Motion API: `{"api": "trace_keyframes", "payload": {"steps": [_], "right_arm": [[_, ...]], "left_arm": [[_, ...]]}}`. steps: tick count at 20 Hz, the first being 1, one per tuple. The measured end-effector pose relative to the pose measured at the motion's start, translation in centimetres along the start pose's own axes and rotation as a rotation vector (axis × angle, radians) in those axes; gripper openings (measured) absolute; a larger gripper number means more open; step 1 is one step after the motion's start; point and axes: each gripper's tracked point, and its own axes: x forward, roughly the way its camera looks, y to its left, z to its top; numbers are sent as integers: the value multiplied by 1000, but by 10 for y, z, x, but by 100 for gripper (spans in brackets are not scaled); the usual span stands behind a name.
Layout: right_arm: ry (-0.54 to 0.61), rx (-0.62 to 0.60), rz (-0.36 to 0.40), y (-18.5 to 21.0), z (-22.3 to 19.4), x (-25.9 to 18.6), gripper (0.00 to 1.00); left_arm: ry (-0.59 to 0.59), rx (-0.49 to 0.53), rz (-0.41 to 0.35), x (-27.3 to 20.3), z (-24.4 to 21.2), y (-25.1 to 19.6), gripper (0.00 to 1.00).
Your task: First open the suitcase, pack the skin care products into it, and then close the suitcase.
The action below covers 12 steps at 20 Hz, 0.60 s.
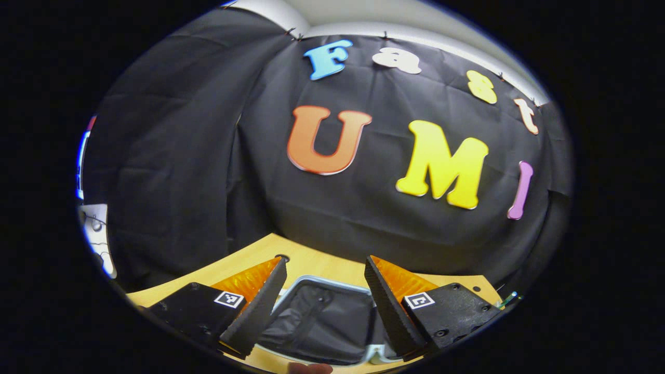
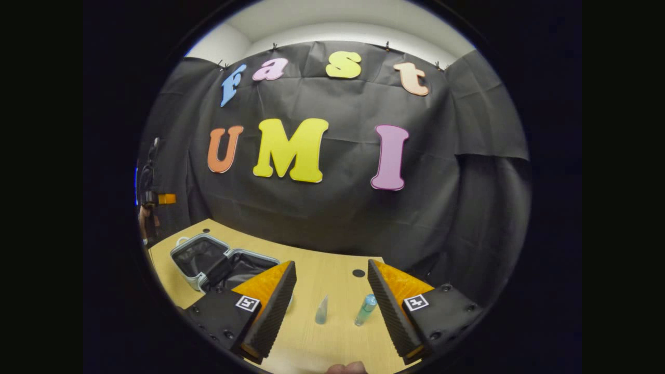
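Here, line by line, taking each place from the fingers:

Left gripper (image 1: 324, 301): its fingers stand wide apart and hold nothing, raised above the surface (image 1: 249, 257).

Suitcase, left gripper view: the suitcase (image 1: 324, 317) lies open on the surface, directly between and beneath the two fingers; its dark lining and pale rim show in the gap.

Right gripper (image 2: 332, 306): fingers spread wide, nothing between them in a grip, hovering over the wooden surface (image 2: 332, 280).

Skin care products: a small clear cone-shaped bottle (image 2: 322, 310) stands on the surface in the gap between the right fingers, about midway. A slim blue-green bottle (image 2: 366, 309) lies tilted just beside the right-hand finger, on its inner side. Neither touches a finger. A further pale item peeks out at the inner edge of the left-hand finger; what it is, I cannot tell.

Suitcase, right gripper view: the open suitcase (image 2: 221, 262) sits beyond and outside the left-hand finger, both halves lying flat with dark lining up, well apart from the bottles.

Hole in surface: a small dark round hole (image 2: 358, 272) lies ahead of the fingertips, toward the right-hand finger.
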Motion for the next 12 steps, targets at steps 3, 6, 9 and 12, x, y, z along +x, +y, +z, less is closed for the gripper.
{"api": "trace_keyframes", "payload": {"steps": [3, 6, 9, 12], "right_arm": [[-2, 36, -9, -22, -7, -1, 83], [6, 57, -20, -45, -18, -2, 82], [11, 71, -28, -65, -24, -5, 82], [26, 66, -39, -87, -35, -7, 82]], "left_arm": [[-60, 109, -16, -34, 9, -63, 96], [-67, 110, -61, -63, -7, -132, 96], [-36, 131, -112, -83, -35, -187, 97], [33, 127, -201, -90, -72, -244, 98]]}}
